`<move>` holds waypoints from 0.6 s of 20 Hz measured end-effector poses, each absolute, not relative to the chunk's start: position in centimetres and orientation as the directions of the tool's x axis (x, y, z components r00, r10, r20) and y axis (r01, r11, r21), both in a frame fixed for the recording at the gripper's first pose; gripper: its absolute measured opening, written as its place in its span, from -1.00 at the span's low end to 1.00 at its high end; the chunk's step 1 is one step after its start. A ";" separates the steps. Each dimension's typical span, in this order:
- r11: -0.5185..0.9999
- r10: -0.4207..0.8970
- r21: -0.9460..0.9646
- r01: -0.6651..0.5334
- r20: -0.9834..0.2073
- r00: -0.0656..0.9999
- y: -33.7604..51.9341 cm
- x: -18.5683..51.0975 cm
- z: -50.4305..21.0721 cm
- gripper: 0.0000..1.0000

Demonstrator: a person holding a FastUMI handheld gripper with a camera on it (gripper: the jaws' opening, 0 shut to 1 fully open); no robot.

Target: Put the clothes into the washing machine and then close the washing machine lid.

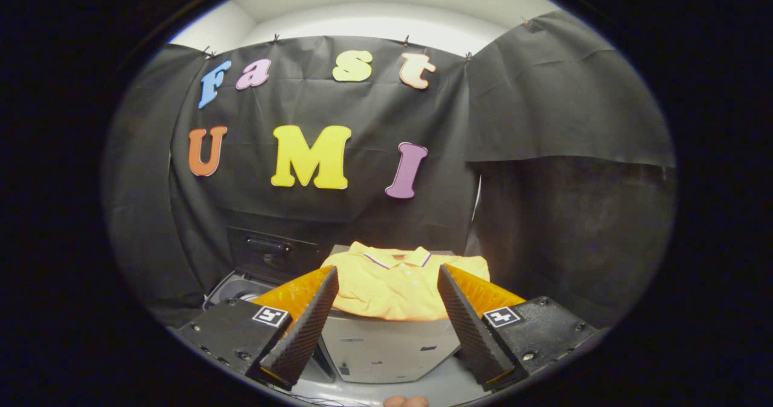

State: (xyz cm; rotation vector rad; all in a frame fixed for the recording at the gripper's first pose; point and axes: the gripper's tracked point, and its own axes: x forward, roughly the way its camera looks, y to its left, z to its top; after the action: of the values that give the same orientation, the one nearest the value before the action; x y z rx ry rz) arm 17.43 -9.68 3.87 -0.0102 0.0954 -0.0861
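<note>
Tongs (386,289) gape open, empty, before the yellow shirt (392,286): soft, light, floppy; I'd pinch a bunched near fold.

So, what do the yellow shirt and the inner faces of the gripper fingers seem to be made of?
The yellow shirt looks like soft knit cloth, matte: it folds, sags over the grey box's edge and has a trimmed collar. The exact fibre I cannot tell. The fingers of the open gripper seem faced with black rubber or plastic, matte: a fine ribbed grip pattern covers them.
</note>
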 end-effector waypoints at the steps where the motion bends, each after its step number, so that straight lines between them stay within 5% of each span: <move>1: 0.997 -0.081 -0.016 0.079 -0.112 0.990 -10.2 18.8 3.6 1.00; 12: 0.999 -0.046 -0.041 0.036 -0.262 0.964 -13.9 31.1 0.2 1.00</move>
State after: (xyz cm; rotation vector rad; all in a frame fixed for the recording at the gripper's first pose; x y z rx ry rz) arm 31.12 -13.88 0.25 -0.0363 0.2655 -0.0412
